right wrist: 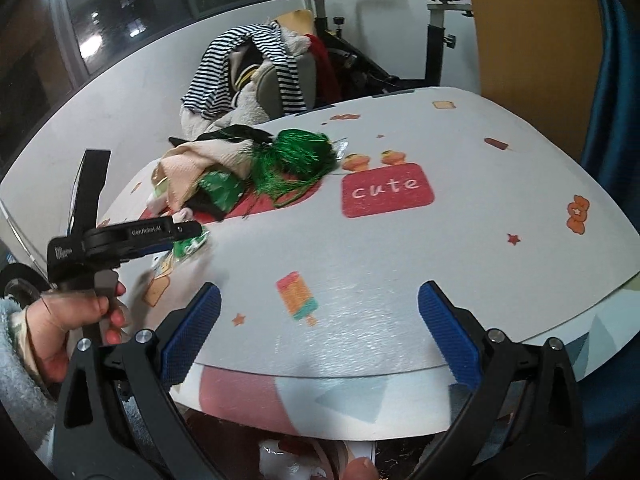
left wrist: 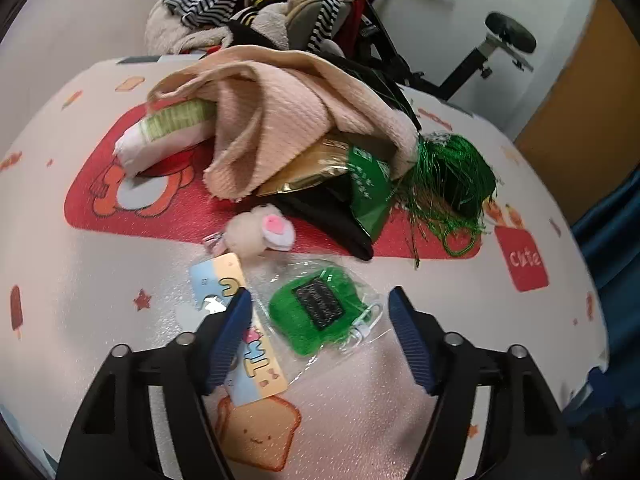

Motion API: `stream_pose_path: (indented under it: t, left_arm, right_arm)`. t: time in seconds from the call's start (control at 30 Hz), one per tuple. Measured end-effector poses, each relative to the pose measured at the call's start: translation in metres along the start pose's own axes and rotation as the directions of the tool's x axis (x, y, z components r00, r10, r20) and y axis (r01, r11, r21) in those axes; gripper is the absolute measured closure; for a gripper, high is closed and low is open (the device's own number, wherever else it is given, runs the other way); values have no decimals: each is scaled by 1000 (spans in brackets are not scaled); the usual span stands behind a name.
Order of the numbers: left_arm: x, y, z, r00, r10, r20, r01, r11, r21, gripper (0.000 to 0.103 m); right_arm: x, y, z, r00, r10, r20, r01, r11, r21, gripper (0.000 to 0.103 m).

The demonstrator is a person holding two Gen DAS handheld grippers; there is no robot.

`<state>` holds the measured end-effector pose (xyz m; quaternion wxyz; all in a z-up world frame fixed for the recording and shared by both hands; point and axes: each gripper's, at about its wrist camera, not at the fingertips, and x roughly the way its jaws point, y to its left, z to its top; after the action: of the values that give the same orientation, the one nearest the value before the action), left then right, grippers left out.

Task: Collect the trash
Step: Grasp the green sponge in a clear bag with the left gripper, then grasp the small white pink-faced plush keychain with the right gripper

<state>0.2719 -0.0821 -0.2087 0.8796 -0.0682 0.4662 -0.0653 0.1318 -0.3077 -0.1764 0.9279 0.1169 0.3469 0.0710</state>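
A clear plastic packet (left wrist: 316, 312) with a green fuzzy piece and a black label lies on the patterned table (left wrist: 80, 280). My left gripper (left wrist: 319, 292) stands open around it, and the pads do not touch it. The left blue pad (left wrist: 230, 332) overlaps a blue and yellow card (left wrist: 262, 376). Beyond lie a small plush charm (left wrist: 260, 232), a green and gold snack bag (left wrist: 360, 176) and green tinsel (left wrist: 452, 180). My right gripper (right wrist: 319, 287) is open with nothing between its fingers, over the table's near edge (right wrist: 320, 378). A hand (right wrist: 68, 316) holds the left tool's black body (right wrist: 120, 238).
A pink knitted cloth (left wrist: 280, 120) covers part of the pile and a white and green roll (left wrist: 168, 132). Behind the table, a chair carries striped clothes (right wrist: 244, 68), and an exercise bike (right wrist: 436, 24) stands by an orange panel (right wrist: 532, 40).
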Motion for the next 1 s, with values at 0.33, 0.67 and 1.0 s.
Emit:
stream_pose_path:
  t: [0.33,0.67,1.0]
  left_arm:
    - [-14,-10,-19,1000,-4,2,4,985,172,59]
    - [-85,88,-44,993,-46,106,53,996,-66,59]
    - [-127,158,-49,982,-5,188,43,979,-199,59]
  right_arm:
    - [-1,0,7,999,28,-18,-29,999,-28,6]
    - [37,69,28,980,182,-80,-191,973,-127,16]
    - [146,167,49,933,259,-248,-278,960,-45,47]
